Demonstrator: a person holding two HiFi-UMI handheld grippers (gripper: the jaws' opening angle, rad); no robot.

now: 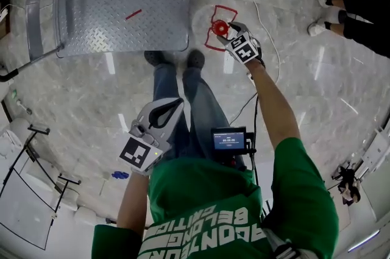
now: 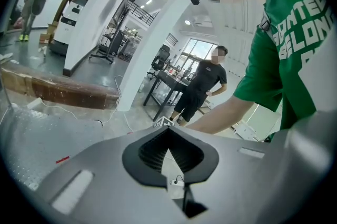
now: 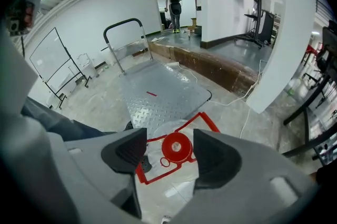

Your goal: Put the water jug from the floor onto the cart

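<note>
The water jug (image 1: pixel 219 27) stands on the floor, seen from above as a clear body under a red cap, inside a red tape square (image 1: pixel 226 8). My right gripper (image 1: pixel 229 31) hangs just above the cap, open, with nothing between its pads. In the right gripper view the red cap (image 3: pixel 176 147) shows in the gap between the right gripper (image 3: pixel 171 155) jaws, lower down. The cart (image 1: pixel 122 2), a grey checker-plate platform, lies left of the jug; its deck (image 3: pixel 158 94) is bare apart from a red mark. My left gripper (image 1: pixel 177 104) is held by my left thigh, shut and empty, tips together (image 2: pixel 168 130).
My own shoes (image 1: pixel 177 58) stand between cart and jug. The cart's handle (image 1: pixel 33 26) rises on its left side. A white cable (image 1: pixel 262 20) runs over the floor right of the jug. A bystander's feet (image 1: pixel 318 11) are at the top right; whiteboard stands (image 1: pixel 24 203) at the lower left.
</note>
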